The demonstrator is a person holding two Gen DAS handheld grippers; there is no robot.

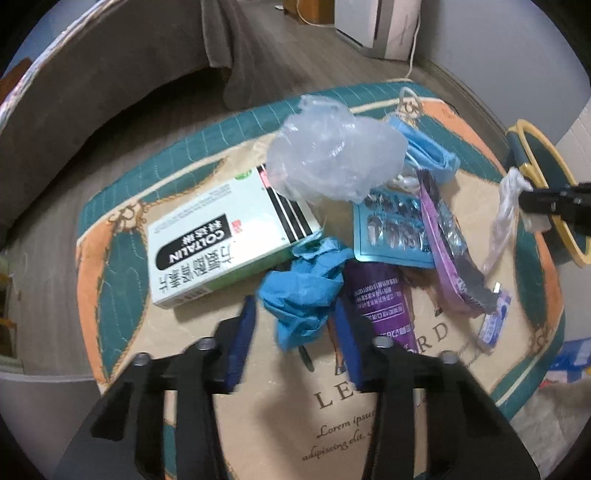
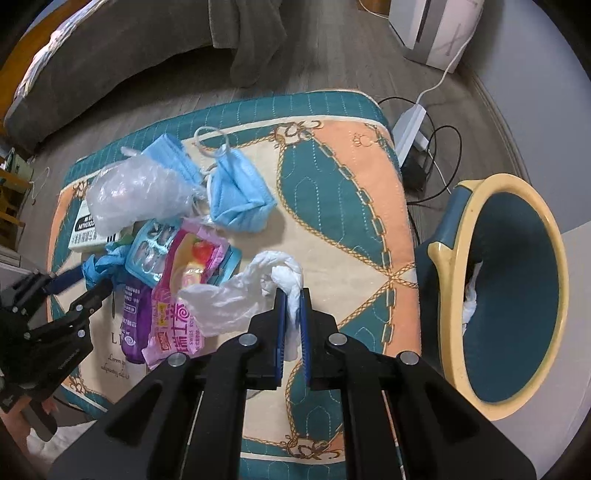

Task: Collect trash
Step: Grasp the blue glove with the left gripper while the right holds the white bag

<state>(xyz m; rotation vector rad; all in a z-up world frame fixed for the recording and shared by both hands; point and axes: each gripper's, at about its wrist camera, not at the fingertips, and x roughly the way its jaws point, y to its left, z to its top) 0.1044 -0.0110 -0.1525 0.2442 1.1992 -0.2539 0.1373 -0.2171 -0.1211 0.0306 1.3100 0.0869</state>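
A pile of trash lies on a patterned mat (image 1: 424, 350). My left gripper (image 1: 295, 302) points down at a crumpled blue glove (image 1: 306, 280), and its blue pads meet the glove's two sides. Around the glove lie a white medicine box (image 1: 221, 236), a clear plastic bag (image 1: 332, 155), a blister pack (image 1: 391, 229), a purple packet (image 1: 380, 295) and a pink wrapper (image 2: 184, 280). My right gripper (image 2: 293, 295) is shut on a white tissue wad (image 2: 284, 269) with thin plastic trailing from it, just above the mat. A teal bin with a yellow rim (image 2: 498, 181) stands to its right.
Two blue face masks (image 2: 240, 195) lie at the far side of the pile. A power strip with black cables (image 2: 410, 133) sits on the wood floor beyond the mat, near a white appliance (image 2: 436, 29). A grey sofa (image 2: 110, 55) curves along the back left.
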